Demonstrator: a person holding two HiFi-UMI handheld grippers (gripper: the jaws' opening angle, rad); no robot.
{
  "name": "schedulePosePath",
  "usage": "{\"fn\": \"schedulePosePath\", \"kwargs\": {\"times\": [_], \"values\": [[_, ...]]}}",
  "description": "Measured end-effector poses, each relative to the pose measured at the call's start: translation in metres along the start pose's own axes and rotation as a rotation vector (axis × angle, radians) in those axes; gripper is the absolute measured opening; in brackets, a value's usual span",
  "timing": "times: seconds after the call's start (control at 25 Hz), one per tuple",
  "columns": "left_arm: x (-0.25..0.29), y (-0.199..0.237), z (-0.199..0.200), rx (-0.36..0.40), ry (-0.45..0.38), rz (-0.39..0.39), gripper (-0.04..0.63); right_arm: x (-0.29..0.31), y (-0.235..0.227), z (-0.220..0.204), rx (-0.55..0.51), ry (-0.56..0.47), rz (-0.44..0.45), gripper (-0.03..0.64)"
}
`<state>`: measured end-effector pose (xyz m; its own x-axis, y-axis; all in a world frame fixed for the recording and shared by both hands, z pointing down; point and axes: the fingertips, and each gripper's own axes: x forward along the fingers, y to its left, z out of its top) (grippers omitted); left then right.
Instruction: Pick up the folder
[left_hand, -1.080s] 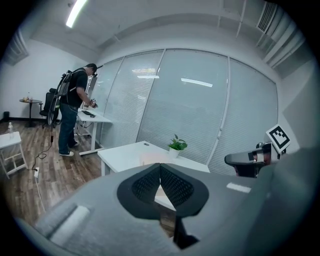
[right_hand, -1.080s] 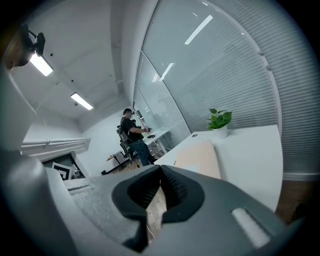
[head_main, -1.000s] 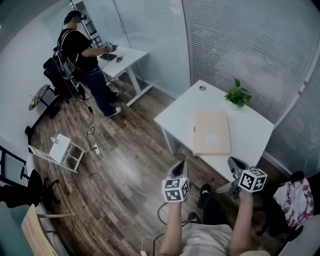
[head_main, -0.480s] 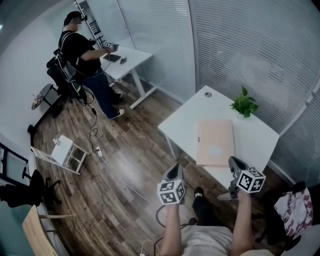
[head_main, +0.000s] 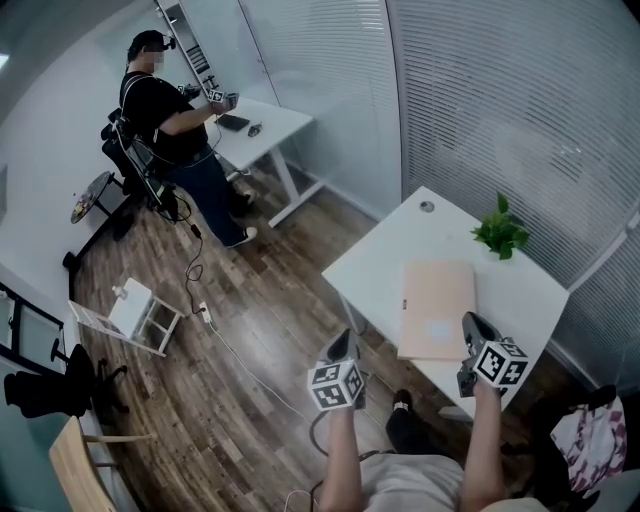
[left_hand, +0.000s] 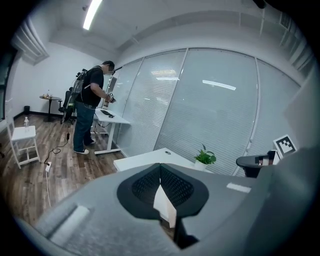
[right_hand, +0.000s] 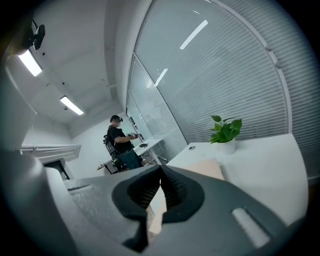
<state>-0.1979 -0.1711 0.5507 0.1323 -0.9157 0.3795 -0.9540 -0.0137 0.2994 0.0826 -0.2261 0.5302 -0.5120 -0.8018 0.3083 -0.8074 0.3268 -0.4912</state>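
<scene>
We see one folder (head_main: 438, 308) on the one table (head_main: 378, 262), just ahead of the right gripper (head_main: 472, 325) and to the right of the left gripper (head_main: 342, 343). Both jaw pairs are closed and empty (one plant (head_main: 500, 232) stands beyond the folder).

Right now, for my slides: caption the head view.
Left gripper and right gripper, both shut, hover near the folder on the white table.

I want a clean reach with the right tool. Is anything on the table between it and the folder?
Nothing visible is. The right tool, shut and empty, hangs close to the near right corner of the folder in the head view. The plant stands beyond the folder, on the far side of the table.
</scene>
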Motion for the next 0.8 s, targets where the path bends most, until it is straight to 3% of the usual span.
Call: {"fn": "schedulePosePath", "kwargs": {"times": [0.36, 0.64, 0.8], "values": [[0.051, -0.026, 0.013, 0.049, 0.029, -0.047, 0.008, 0.033, -0.031, 0.015, 0.005, 0.014, -0.029, -0.001], [0.097, -0.058, 0.010, 0.112, 0.082, -0.118, 0.008, 0.061, -0.044, 0.032, -0.064, 0.027, 0.016, -0.002], [0.119, -0.074, 0.021, 0.136, 0.068, -0.148, 0.008, 0.070, -0.045, 0.038, -0.138, 0.041, 0.029, -0.002]]}}
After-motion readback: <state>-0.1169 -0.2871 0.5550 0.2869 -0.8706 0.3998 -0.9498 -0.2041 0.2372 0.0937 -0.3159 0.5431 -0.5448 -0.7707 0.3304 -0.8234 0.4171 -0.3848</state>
